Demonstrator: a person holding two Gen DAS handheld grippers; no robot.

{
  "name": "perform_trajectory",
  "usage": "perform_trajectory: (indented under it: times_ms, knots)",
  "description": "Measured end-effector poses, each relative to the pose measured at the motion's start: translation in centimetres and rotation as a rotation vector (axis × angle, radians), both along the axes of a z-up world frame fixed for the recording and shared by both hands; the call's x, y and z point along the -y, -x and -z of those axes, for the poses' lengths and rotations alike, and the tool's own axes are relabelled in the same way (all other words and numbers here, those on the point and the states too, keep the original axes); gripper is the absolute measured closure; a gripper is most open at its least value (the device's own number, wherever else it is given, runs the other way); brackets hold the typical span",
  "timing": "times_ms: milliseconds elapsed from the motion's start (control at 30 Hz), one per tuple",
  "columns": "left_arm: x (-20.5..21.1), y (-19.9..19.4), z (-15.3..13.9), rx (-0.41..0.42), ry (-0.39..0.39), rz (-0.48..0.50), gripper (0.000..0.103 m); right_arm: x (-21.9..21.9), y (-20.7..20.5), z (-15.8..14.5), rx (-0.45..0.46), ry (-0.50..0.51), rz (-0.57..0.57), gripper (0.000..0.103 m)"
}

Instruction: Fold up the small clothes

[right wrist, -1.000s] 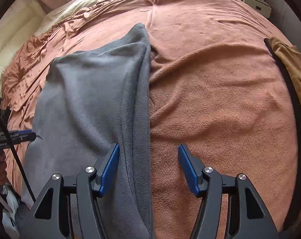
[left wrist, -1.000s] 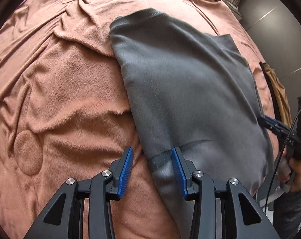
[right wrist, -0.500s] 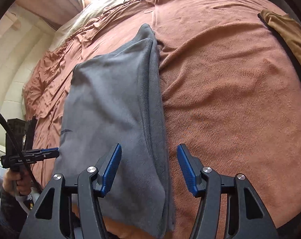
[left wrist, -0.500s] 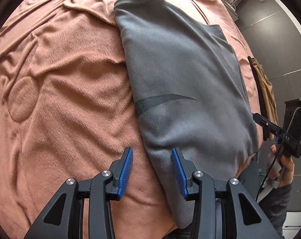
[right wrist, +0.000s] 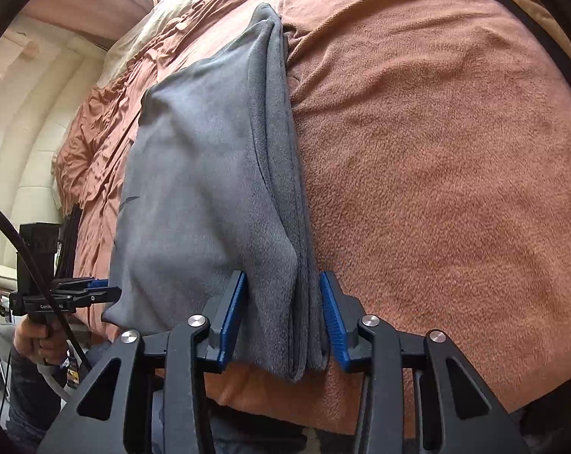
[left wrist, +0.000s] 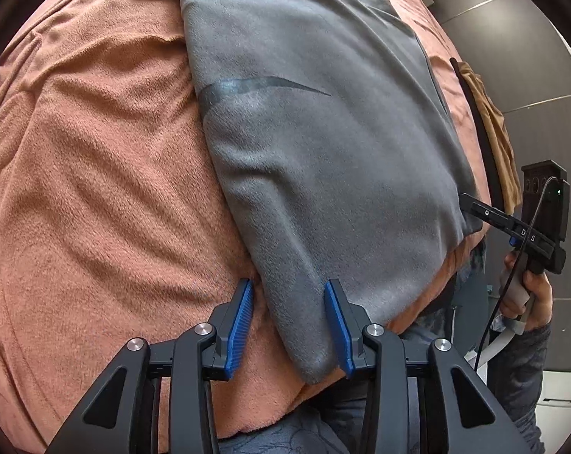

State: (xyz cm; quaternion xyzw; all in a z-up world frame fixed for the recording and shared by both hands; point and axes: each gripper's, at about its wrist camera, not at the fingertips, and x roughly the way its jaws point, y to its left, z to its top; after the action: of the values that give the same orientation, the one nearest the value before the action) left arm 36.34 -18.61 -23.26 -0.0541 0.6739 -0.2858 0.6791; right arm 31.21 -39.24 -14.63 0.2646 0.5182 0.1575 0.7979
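Observation:
A grey fleece garment (left wrist: 323, 143) with a dark swoosh mark lies folded lengthwise on the rust-coloured blanket (left wrist: 96, 189). My left gripper (left wrist: 289, 321) is open, its blue pads either side of the garment's near left corner at the bed's front edge. In the right wrist view the same garment (right wrist: 209, 189) shows its stacked folded edge. My right gripper (right wrist: 281, 319) is open around the near right corner, pads beside the cloth. Each gripper shows in the other's view: the right one (left wrist: 512, 223), the left one (right wrist: 77, 295).
A tan garment with a dark edge (left wrist: 489, 132) lies on the bed to the right, also in the right wrist view (right wrist: 531, 11). A pale pillow (right wrist: 194, 11) lies at the bed's far end. The bed's front edge is just below both grippers.
Both grippers have drawn back toward the bed's front edge, to the garment's near corners. The right gripper's jaws have narrowed around the folded edge. The garment lies as before.

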Motion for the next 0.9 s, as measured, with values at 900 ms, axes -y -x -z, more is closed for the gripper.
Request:
perform_trajectory:
  times_ms: [900]
  knots:
    - [-7.5, 3.2, -2.6, 0.068, 0.042, 0.043, 0.094, -2.3, 4.6, 1.0, 0.04, -0.154, -0.094, 0.093]
